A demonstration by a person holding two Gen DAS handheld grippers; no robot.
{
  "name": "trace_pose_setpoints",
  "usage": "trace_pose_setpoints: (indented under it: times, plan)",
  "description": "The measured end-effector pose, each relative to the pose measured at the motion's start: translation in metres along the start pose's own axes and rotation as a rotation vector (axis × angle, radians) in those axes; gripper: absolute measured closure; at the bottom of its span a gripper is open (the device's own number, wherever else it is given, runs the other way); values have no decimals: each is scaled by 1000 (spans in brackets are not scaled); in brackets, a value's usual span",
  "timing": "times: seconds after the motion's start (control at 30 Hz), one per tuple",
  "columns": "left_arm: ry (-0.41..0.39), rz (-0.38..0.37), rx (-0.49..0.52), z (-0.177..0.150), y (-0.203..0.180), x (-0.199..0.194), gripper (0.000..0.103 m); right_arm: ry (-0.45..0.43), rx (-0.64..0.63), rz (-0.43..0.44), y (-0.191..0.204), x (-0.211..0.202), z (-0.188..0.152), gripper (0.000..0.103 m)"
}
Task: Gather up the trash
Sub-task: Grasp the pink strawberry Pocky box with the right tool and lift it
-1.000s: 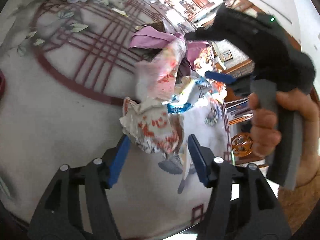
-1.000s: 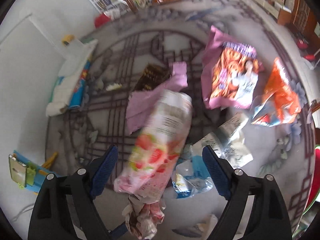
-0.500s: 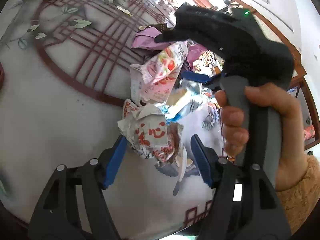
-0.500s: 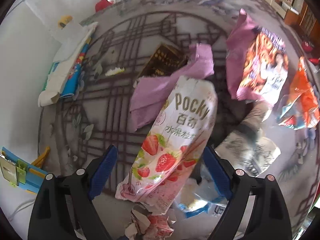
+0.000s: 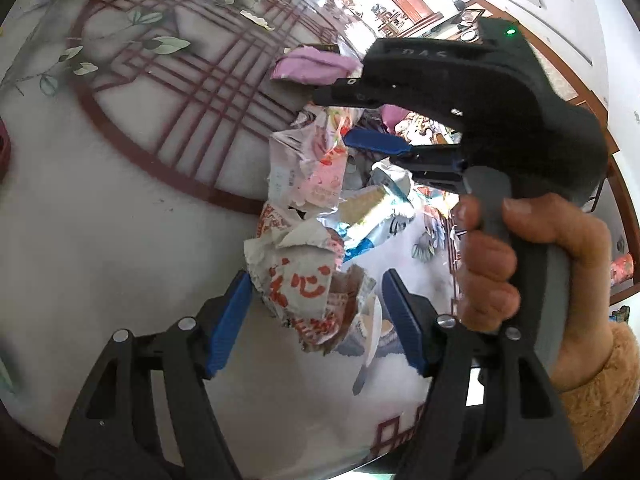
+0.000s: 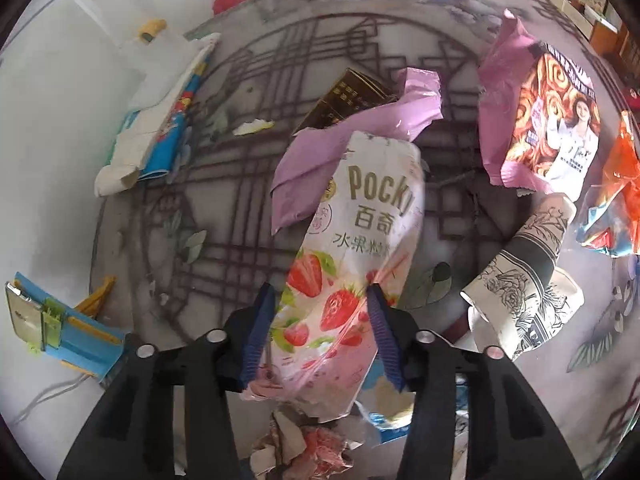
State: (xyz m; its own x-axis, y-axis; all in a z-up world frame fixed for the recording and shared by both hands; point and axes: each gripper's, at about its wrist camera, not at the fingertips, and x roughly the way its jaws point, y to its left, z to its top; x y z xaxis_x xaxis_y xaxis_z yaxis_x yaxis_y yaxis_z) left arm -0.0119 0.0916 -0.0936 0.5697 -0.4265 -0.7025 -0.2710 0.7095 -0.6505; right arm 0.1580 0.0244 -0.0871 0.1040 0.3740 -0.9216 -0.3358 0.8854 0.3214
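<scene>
A crumpled white wrapper with red print (image 5: 304, 280) lies between the blue pads of my left gripper (image 5: 316, 308). The left pad touches its edge, while a small gap shows at the right pad, so the jaws stand open around it. My right gripper (image 6: 320, 292) points steeply down, its jaws closing onto a pink strawberry Pocky bag (image 6: 360, 240), and both pads press into the bag's sides. In the left wrist view the right gripper (image 5: 334, 118) pinches the Pocky bag (image 5: 316, 172) just beyond the crumpled wrapper, with a hand (image 5: 500, 272) on its grey handle.
On the round glass table (image 5: 120, 200) lie a purple wrapper (image 6: 340, 152), a dark gold box (image 6: 348, 96), a pink snack bag (image 6: 548, 120), an orange bag (image 6: 616, 200), a black-and-white patterned carton (image 6: 524, 280) and a silver-blue wrapper (image 5: 372, 220). A blue-white packet (image 6: 160, 128) lies far left.
The right gripper came lower over the Pocky bag and its wide jaws shut onto the bag's sides. The left gripper stayed around the crumpled wrapper.
</scene>
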Motion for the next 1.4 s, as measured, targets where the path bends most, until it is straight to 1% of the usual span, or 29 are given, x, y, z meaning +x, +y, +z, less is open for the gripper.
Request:
trace_pose_setpoints:
  times: [0.07, 0.1, 0.13, 0.17, 0.27, 0.33, 0.47, 0.5, 0.57, 0.6, 0.63, 0.67, 0.73, 0.83, 0.87, 0.93, 1.03, 1.2, 1.3, 1.33, 1.37, 1.4]
  plan:
    - [0, 5, -1, -1, -1, 1, 39, -9, -8, 8, 2, -4, -2, 69]
    - [1, 7, -3, -1, 0, 2, 39, -15, -9, 17, 2, -7, -3, 70]
    - [2, 9, -4, -1, 0, 3, 39, -20, -11, 21, 3, -9, -3, 77]
    - [3, 12, -4, -2, 0, 4, 39, -29, -13, 24, 2, -13, -4, 81]
    - [5, 18, -5, -2, 1, 5, 39, -45, -16, 30, -1, -22, -6, 89]
    - [6, 21, -4, -2, 1, 6, 39, -46, -10, 37, -6, -29, -8, 92]
    - [13, 31, -1, -2, 0, 9, 39, -49, -6, 24, -15, -34, -12, 94]
    - [18, 35, -1, -3, 1, 11, 39, -47, -5, 19, -17, -34, -12, 93]
    - [28, 37, 1, -3, 1, 13, 39, -36, 2, 23, -19, -33, -12, 84]
    - [35, 41, 7, -3, 1, 15, 42, -28, 14, 36, -20, -31, -12, 78]
    - [37, 46, 14, -5, -1, 17, 52, -24, 22, 44, -21, -31, -13, 62]
    - [38, 48, 22, -5, -2, 17, 55, -25, 28, 48, -21, -30, -12, 49]
    - [28, 46, 29, -5, -3, 16, 62, -38, 30, 44, -18, -31, -12, 44]
    - [33, 38, 24, -6, -3, 16, 63, -23, 24, 45, -11, -26, -8, 30]
    - [37, 34, 22, -6, -4, 17, 63, -20, 16, 32, -7, -23, -7, 28]
    - [46, 21, 16, -6, -3, 17, 63, -15, -6, 3, -2, -18, -5, 26]
    - [52, 11, 3, -4, 0, 19, 63, -4, -46, -50, 5, -6, -5, 25]
    - [54, 8, 1, -2, 3, 20, 63, 51, -71, -87, 6, 16, -10, 25]
    - [55, 7, 0, 0, 5, 21, 63, 66, -99, -122, 6, 24, -13, 26]
    - [55, 7, 0, 0, 5, 21, 63, 65, -111, -131, 7, 25, -15, 29]
    - [55, 7, -1, 0, 5, 21, 63, 64, -132, -139, 8, 26, -17, 43]
    - [54, 7, -2, 1, 5, 22, 63, 63, -145, -145, 9, 26, -19, 53]
